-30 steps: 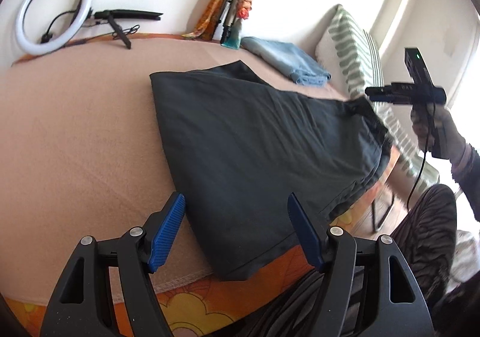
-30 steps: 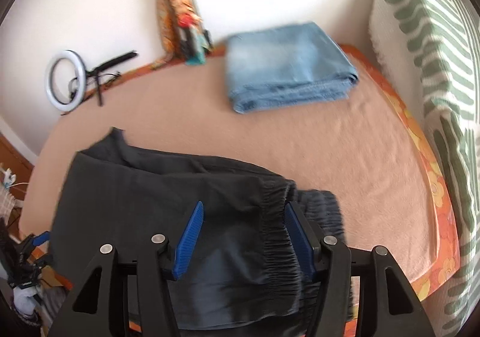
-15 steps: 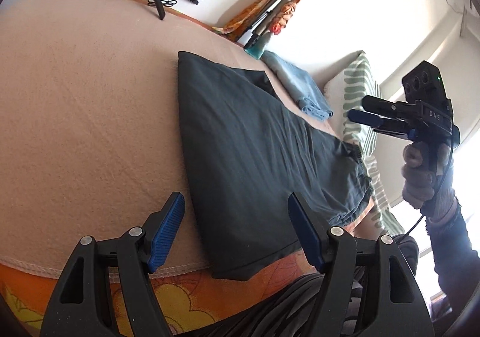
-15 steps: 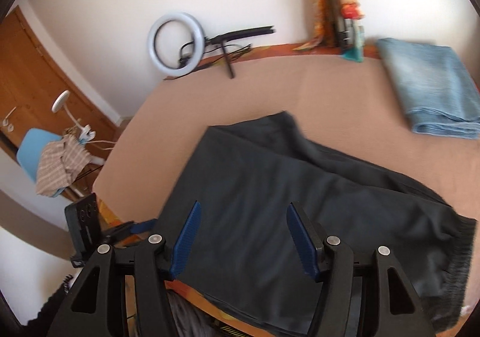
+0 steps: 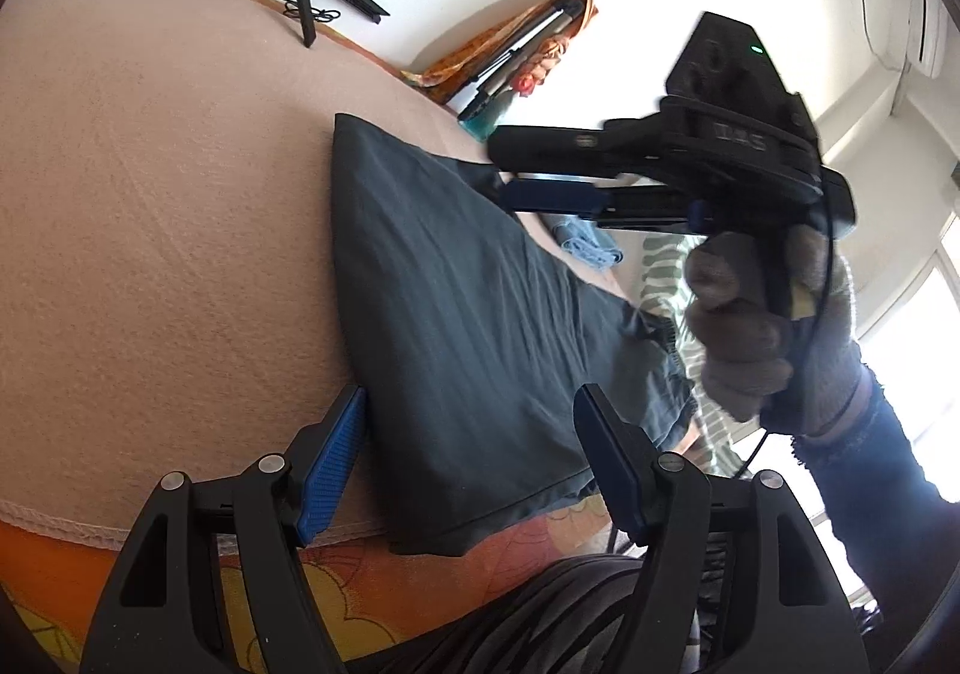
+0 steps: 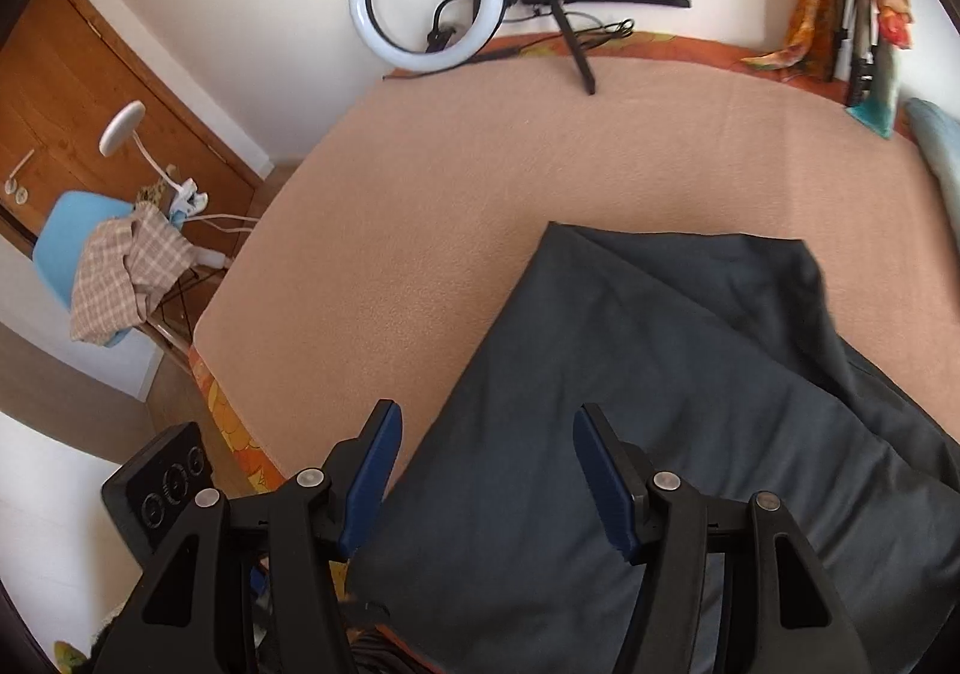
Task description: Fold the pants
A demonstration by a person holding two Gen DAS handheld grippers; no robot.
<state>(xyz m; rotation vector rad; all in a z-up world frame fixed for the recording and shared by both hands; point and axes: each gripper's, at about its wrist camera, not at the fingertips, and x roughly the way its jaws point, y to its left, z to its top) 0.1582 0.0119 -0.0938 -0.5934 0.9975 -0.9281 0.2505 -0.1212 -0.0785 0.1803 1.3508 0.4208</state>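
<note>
The left gripper [image 5: 468,458] stands with jaws apart and nothing between them, poised over the near hem corner of the dark charcoal cotton pants [image 5: 480,326]. The right gripper [image 6: 486,476] is likewise parted and empty, hanging above the same hem end, its gloved hand [image 5: 774,326] visible in the left wrist view. The pants lie flat on the peach blanket [image 6: 420,182], apparently folded leg over leg lengthwise, hem at the blanket's near edge. Folding end to end seems left to do.
</note>
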